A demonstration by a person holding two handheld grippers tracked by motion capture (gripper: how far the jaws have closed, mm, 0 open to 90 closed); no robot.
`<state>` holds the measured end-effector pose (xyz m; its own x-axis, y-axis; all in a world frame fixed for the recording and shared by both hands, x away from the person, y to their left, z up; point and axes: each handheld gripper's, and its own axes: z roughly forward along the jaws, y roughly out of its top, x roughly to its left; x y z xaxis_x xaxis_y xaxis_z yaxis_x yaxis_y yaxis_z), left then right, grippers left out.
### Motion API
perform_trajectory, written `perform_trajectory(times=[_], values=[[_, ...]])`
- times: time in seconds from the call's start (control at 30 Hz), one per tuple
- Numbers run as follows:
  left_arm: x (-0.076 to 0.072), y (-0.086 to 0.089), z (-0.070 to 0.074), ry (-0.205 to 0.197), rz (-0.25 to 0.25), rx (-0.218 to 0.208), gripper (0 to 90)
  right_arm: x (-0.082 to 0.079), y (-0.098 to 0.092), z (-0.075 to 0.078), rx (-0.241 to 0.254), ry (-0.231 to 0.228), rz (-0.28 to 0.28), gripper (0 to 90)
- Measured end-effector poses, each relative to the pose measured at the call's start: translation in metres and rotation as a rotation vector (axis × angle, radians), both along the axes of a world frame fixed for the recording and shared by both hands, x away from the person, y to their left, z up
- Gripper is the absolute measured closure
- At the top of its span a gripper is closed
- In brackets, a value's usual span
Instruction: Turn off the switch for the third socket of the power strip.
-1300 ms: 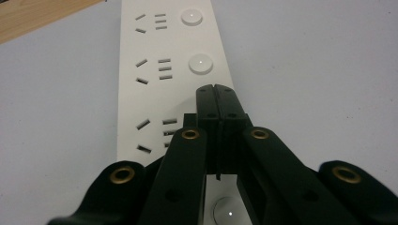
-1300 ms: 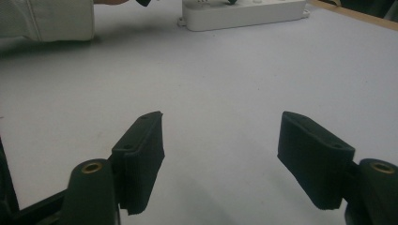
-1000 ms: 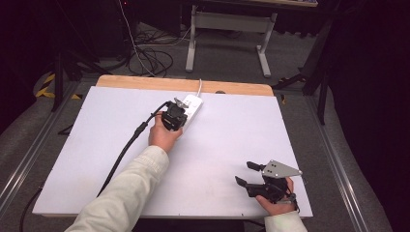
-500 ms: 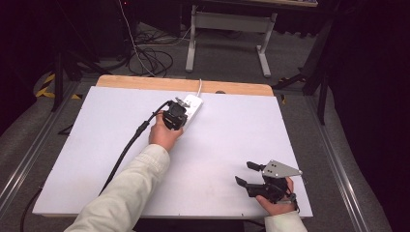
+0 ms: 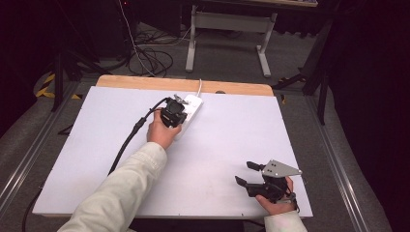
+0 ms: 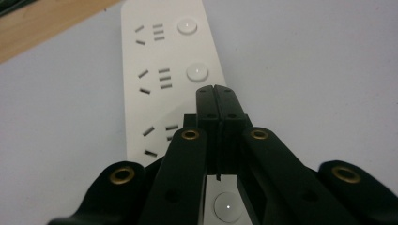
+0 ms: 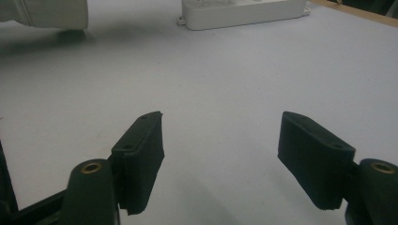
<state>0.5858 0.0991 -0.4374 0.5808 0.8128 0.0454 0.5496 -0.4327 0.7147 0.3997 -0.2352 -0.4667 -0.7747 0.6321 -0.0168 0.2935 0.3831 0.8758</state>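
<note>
Left gripper (image 6: 217,91) hovered over white power strip (image 5: 189,112) at the worktop's (image 5: 232,130) far edge, jaws pressed together, empty. Right gripper (image 7: 225,159) rested near front-right corner, jaws spread, empty.

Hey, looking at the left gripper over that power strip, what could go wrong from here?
1. The left gripper is shut, its tips over the power strip beside a round button. Pressing down off-centre might miss the button or hit a socket.
2. The power strip lies loose on the table, and the right gripper is open and far off, so a push could slide it.
3. The left gripper's cable trails across the table and might drag.
</note>
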Motion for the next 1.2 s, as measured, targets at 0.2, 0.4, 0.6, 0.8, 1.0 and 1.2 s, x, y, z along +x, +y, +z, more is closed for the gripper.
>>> perform_trajectory(times=[0.2,0.4,0.6,0.8,1.0,1.2], values=[[-0.009,0.000,0.015,-0.019,-0.022,-0.036,90.0,0.000,0.001,0.001,-0.004,-0.004,-0.001,32.0],[-0.015,0.002,0.026,-0.037,-0.030,-0.038,90.0,0.000,0.001,0.000,-0.005,-0.005,0.000,32.0],[-0.020,0.003,0.032,-0.047,-0.040,-0.034,90.0,0.000,0.001,0.000,-0.007,-0.003,0.000,32.0],[-0.024,0.004,0.038,-0.044,-0.045,-0.058,90.0,0.000,0.002,0.000,-0.008,-0.003,-0.001,32.0],[-0.030,0.006,0.046,-0.064,-0.056,-0.068,87.2,0.000,0.002,0.000,-0.009,-0.001,0.001,32.0],[-0.046,0.009,0.059,-0.099,-0.118,-0.087,63.2,0.000,0.002,0.000,-0.007,-0.002,0.001,32.0]])
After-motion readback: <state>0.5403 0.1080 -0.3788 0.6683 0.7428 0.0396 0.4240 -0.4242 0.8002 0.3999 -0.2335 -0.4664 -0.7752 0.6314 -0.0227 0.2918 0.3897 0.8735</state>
